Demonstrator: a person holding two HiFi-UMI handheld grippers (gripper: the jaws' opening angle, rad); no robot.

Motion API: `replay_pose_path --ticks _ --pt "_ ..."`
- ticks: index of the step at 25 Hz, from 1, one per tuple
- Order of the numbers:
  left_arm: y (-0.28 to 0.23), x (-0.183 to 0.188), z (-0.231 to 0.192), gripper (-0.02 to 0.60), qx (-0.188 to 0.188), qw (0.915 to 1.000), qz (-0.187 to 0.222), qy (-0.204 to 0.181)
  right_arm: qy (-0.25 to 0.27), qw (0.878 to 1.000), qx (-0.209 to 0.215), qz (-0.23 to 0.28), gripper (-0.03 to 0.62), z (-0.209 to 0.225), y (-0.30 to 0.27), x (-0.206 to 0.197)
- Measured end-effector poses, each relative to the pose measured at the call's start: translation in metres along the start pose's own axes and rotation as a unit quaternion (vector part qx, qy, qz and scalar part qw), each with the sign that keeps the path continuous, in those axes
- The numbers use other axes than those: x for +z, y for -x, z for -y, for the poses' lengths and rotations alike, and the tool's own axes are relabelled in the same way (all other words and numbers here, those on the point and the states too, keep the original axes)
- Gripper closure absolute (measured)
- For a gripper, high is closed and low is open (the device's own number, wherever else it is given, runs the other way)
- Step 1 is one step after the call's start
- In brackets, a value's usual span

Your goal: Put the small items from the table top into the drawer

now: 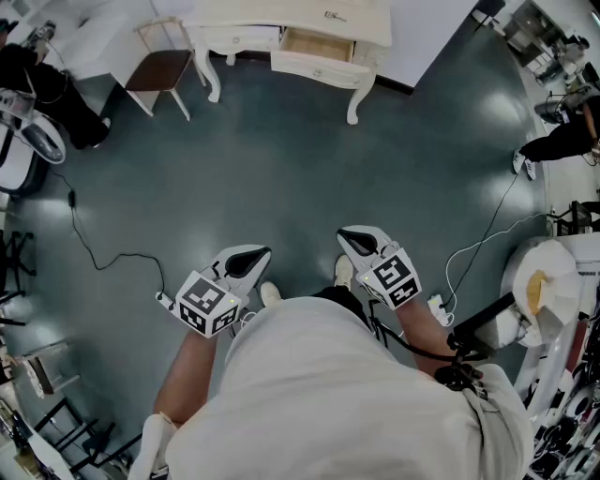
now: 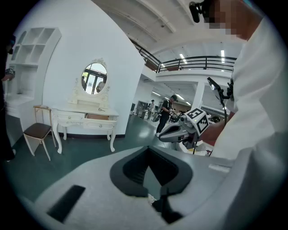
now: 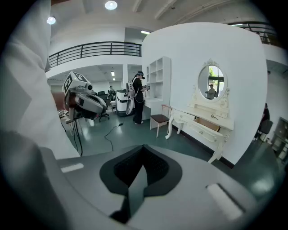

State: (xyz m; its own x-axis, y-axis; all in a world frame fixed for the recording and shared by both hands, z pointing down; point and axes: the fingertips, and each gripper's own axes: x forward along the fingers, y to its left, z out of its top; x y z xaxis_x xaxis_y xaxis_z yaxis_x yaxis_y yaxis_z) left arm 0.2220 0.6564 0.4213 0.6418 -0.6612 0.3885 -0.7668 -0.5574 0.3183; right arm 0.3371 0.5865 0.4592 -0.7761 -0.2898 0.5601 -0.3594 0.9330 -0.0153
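Well apart from the white carved wooden dressing table; its pale open drawer across the dark floor. Left white plastic gripper and right white plastic gripper both closed tight, holding nothing, low by the body. One small dark item on the top, hardly readable. Possible trouble: catching the thin black cable while walking, or arriving with closed jaws and pushing items off the edge.

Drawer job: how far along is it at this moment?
Done: the drawer already stands open. In hand: nothing; left tongs and right tongs are shut and empty, well short of the dressing table. Left: all of it; a small item lies on the table top.
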Motion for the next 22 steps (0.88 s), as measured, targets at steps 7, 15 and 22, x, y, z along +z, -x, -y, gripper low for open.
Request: replay_pose_path --ticks 7,15,22 --pt "0.067 -0.044 -0.027 0.58 -0.014 0.9999 -0.007 -0.005 -0.012 1.0 -0.017 -0.004 0.594 -0.071 -0.035 0.005" --pt "0.039 -0.024 -0.039 0.58 -0.039 0.9992 0.0 -0.002 -0.036 0.998 -0.044 -0.021 0.594 -0.042 -0.033 0.002" --pt "-0.007 0.021 -0.094 0.58 -0.037 0.999 -0.021 -0.011 -0.042 0.999 -0.033 0.0 0.564 0.033 -0.081 0.036"
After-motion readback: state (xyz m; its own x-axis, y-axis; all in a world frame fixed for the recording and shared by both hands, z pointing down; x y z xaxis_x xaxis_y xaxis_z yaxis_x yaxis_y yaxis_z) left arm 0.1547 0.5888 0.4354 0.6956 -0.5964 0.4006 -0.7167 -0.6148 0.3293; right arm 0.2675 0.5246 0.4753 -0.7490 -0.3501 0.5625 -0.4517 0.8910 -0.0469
